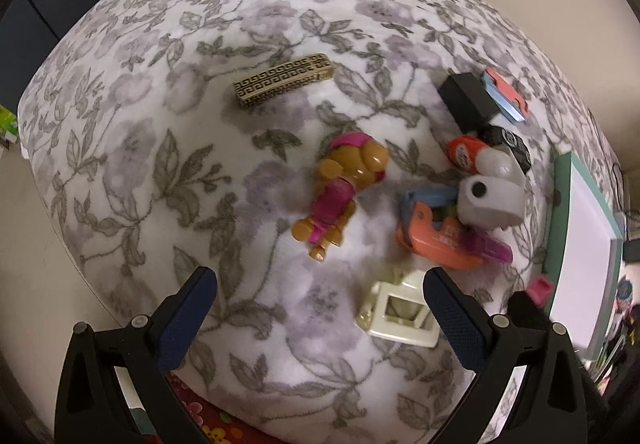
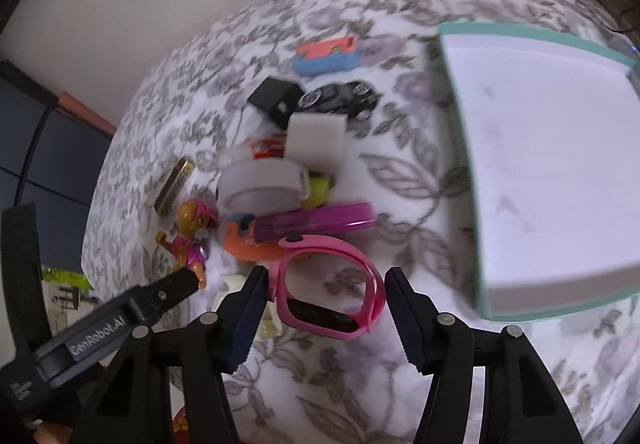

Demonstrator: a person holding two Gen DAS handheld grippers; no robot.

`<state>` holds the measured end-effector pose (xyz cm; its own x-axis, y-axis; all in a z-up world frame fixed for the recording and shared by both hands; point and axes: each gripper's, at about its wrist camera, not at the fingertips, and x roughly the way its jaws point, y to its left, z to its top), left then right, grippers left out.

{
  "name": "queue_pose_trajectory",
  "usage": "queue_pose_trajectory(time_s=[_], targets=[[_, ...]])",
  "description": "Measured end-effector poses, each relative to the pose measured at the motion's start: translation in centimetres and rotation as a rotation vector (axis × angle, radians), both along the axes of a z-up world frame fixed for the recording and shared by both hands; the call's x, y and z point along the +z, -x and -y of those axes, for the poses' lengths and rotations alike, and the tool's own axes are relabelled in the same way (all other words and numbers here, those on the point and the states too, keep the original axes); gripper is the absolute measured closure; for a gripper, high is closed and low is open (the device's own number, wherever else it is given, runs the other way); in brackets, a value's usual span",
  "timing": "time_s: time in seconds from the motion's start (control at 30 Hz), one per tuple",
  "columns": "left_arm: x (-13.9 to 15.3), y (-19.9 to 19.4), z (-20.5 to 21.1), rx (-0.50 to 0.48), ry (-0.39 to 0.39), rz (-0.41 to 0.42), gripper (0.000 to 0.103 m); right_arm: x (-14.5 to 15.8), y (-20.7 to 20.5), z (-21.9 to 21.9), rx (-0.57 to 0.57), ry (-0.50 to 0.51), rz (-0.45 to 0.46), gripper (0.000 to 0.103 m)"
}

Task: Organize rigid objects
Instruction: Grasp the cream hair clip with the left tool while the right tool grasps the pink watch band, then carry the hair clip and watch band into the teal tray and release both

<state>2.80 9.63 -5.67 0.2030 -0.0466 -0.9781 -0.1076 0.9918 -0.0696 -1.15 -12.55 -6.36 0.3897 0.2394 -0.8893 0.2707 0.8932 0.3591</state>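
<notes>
Your right tongs (image 2: 325, 308) pinch the pink band (image 2: 332, 290) to carry it toward the teal-rimmed box (image 2: 460, 116); your left tongs (image 1: 320, 308) hover wide, empty, ready for another piece.

My bed, spread with a leaf-print blanket (image 1: 168, 172), carries the clutter.

From my left claw's view, a gold patterned bar (image 1: 283, 80) lies at eleven o'clock, a toy pup (image 1: 344, 188) at centre, a cream frame (image 1: 400, 314) at five. A heap of small toys (image 1: 476, 180) sits at three o'clock, a black box (image 1: 466, 100) at two, and a teal-rimmed white tray (image 1: 588, 244) at four.
</notes>
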Motion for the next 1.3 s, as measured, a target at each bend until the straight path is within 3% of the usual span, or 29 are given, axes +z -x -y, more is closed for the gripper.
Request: queue_pose_trajectory(time_s=[0.33, 0.4, 0.47, 0.6, 0.63, 0.67, 0.7, 1.03, 1.17, 1.3], targets=[[-1.4, 0.2, 4.5, -0.134, -0.041, -0.033, 0.002, 2.3, 2.0, 3.1, -0.054, 0.033, 0.045, 0.040], [-2.0, -0.1, 5.3, -0.150, -0.041, -0.052, 0.004, 2.5, 2.3, 3.6, -0.063, 0.026, 0.051, 0.040], [-2.7, -0.3, 6.1, -0.174, -0.035, -0.073, 0.013, 2.6, 2.5, 3.8, -0.069, 0.024, 0.050, 0.040], [-4.2, -0.8, 7.7, -0.214, -0.073, -0.121, 0.014, 2.7, 2.5, 4.0, -0.077, 0.018, 0.052, 0.040], [-4.5, -0.9, 7.9, -0.220, -0.077, -0.125, 0.022, 2.7, 2.5, 4.1, -0.077, 0.017, 0.053, 0.040], [-4.8, -1.2, 8.3, -0.229, -0.079, -0.131, 0.037, 2.7, 2.5, 4.1, -0.077, 0.017, 0.055, 0.040], [-5.3, -1.5, 8.7, -0.239, -0.078, -0.144, 0.043, 2.8, 2.5, 4.1, -0.078, 0.020, 0.057, 0.040], [-5.5, -0.6, 10.3, -0.271, -0.076, -0.126, 0.051, 2.7, 3.2, 5.8, -0.126, 0.011, 0.054, 0.040], [-4.6, -0.3, 9.4, -0.277, -0.013, -0.119, 0.051, 2.5, 3.5, 6.7, -0.147, 0.001, 0.045, 0.040], [-3.6, 0.1, 9.6, -0.282, 0.000, -0.089, 0.051, 2.6, 3.8, 7.5, -0.160, -0.011, 0.054, 0.040]])
